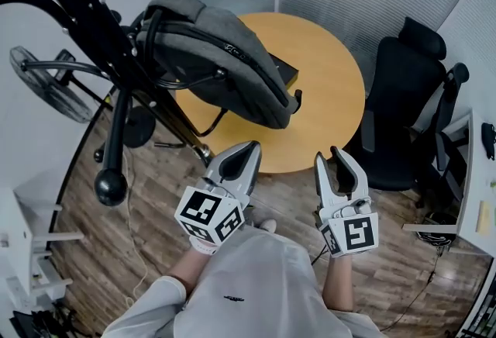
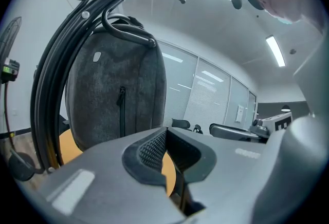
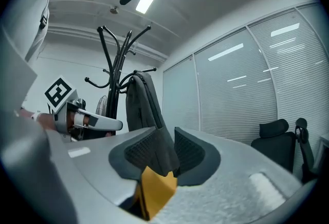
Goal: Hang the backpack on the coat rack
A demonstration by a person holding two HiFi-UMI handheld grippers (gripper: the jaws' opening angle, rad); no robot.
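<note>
A grey backpack hangs by its top loop from a hook of the black coat rack, over the edge of the round table. In the left gripper view the backpack fills the left half, its loop over a rack arm. The right gripper view shows the backpack side-on, further off on the rack. My left gripper is below the bag, apart from it, its jaws shut on nothing. My right gripper is beside it, open and empty.
The round wooden table stands behind the backpack. A black office chair is to its right, next to a white desk. A floor fan and a white shelf stand at the left.
</note>
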